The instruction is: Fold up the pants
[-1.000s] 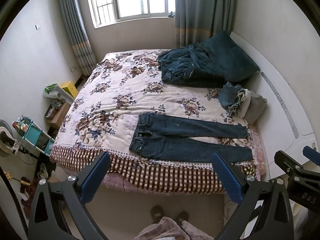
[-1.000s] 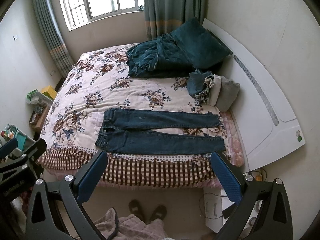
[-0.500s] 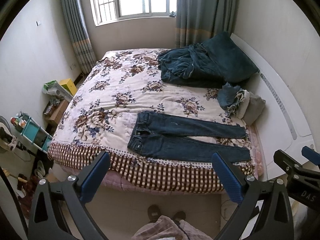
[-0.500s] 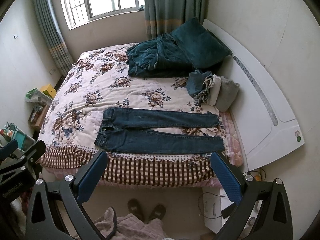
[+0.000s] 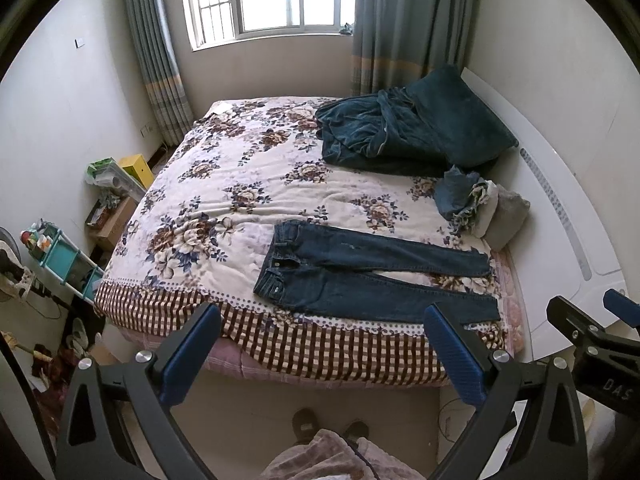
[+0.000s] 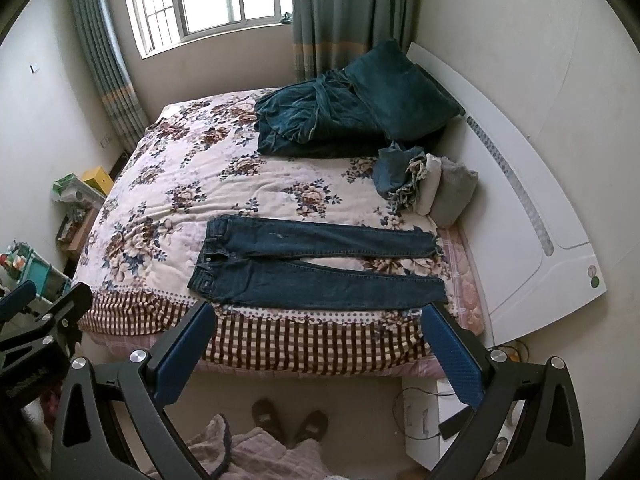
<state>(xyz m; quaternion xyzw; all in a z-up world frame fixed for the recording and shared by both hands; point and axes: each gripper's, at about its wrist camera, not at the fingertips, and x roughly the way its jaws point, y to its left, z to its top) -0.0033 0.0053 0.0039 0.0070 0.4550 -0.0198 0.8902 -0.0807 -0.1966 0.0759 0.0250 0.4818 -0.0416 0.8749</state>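
Dark blue jeans [image 5: 360, 272] lie flat and unfolded on the floral bed [image 5: 224, 184] near its front edge, waist to the left, both legs running right. They also show in the right wrist view [image 6: 312, 264]. My left gripper [image 5: 322, 320] is open and empty, held high above the floor in front of the bed. My right gripper [image 6: 316, 316] is open and empty at about the same height, to the right of the left one. Both are well clear of the jeans.
A dark teal blanket and pillow [image 5: 404, 132] lie at the back right of the bed. A pile of folded clothes [image 5: 480, 208] sits by the white headboard [image 5: 560, 208]. Shelves and boxes [image 5: 60, 256] stand at the left. Slippers [image 6: 288, 420] are on the floor below.
Both grippers have risen and drawn back slightly, so the bed and jeans sit a little higher and smaller in view. The jeans have not moved.
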